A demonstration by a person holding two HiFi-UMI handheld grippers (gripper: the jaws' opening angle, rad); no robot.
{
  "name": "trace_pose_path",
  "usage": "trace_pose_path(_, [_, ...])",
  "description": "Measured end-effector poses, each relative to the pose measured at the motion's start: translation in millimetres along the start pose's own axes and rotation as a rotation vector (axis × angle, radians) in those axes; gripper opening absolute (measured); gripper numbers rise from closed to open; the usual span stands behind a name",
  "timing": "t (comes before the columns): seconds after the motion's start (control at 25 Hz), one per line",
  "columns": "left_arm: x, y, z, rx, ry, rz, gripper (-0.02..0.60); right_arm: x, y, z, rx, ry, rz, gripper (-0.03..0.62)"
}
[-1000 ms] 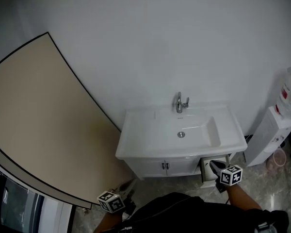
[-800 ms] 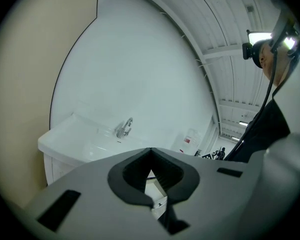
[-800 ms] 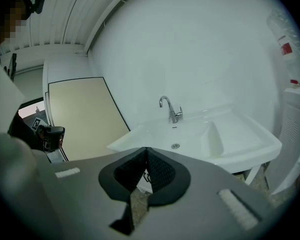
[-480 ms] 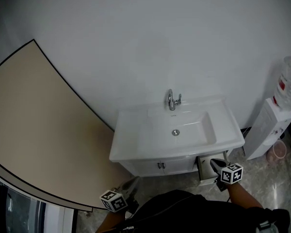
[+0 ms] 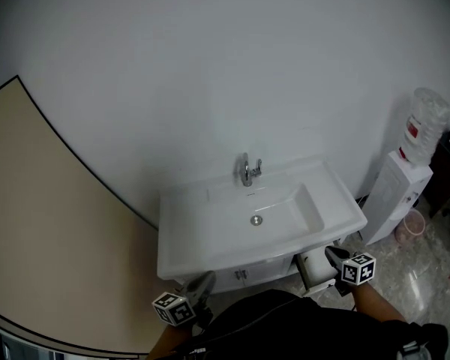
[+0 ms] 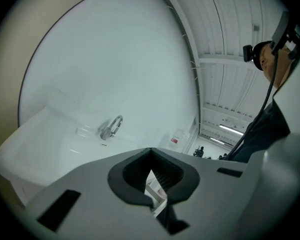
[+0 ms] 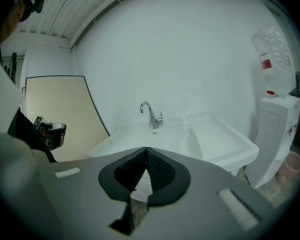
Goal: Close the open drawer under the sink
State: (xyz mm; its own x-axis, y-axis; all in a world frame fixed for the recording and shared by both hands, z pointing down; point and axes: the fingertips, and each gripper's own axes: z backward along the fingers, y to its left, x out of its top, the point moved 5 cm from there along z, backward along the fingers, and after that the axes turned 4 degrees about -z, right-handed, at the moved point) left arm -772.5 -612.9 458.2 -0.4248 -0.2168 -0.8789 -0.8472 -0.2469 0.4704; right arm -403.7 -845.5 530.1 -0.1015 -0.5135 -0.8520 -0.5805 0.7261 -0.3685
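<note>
Leftward the sink [image 5: 240, 223] has slid in the head view. Its drawer [image 5: 315, 265] stays open, with the right claw [image 5: 331, 255] clenched empty just beside it and the left claw [image 5: 203, 283] likewise clenched.

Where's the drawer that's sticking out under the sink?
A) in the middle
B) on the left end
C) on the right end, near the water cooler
C: in the head view the open drawer pokes out below the right end of the sink, on the side where the water cooler stands.
</note>
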Motion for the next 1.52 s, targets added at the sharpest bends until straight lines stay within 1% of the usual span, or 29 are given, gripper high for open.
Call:
trace_pose_path(0.16, [40, 44, 2, -0.056, 0.013, -0.031, 0.0, 14, 30, -28, -0.046, -0.025, 0.007, 0.002])
trace_pose_path(0.32, [66, 95, 13, -0.07, 0.024, -0.028, 0.0, 24, 50, -53, -0.09, -0.052, -0.019, 0.002])
trace_pose_path(0.56, [83, 148, 23, -0.095, 0.064, -0.013, 0.0, 16, 75, -75, -0.143, -0.044, -0.072, 0.002])
trace_pose_path(0.64, [87, 159, 23, -0.103, 0.078, -0.013, 0.0, 11, 79, -82, -0.162, -0.03, -0.074, 0.002])
trace_pose_path(0.8, [91, 174, 19, -0.106, 0.102, -0.028, 0.0, 4, 80, -94, -0.165, -0.013, -0.098, 0.002])
trace_pose_path(0.96, [85, 179, 5, -0.084, 0.112, -0.024, 0.0, 4, 65, -100, -0.148, -0.001, -0.105, 0.002])
trace_pose_path(1.12, [76, 172, -27, -0.049, 0.104, -0.021, 0.0, 9, 21, -107, -0.145, 0.015, -0.072, 0.002])
trace_pose_path(1.32, [70, 138, -79, -0.011, 0.089, -0.015, 0.0, 26, -21, -116, -0.043, 0.047, -0.055, 0.002])
trace_pose_path(1.44, [65, 119, -109, 0.004, 0.074, -0.012, 0.0, 31, -47, -123, 0.005, 0.091, -0.006, 0.002])
trace_pose_path(1.52, [61, 110, -124, 0.013, 0.076, -0.014, 0.0, 36, -60, -128, 0.03, 0.105, 0.001, 0.002])
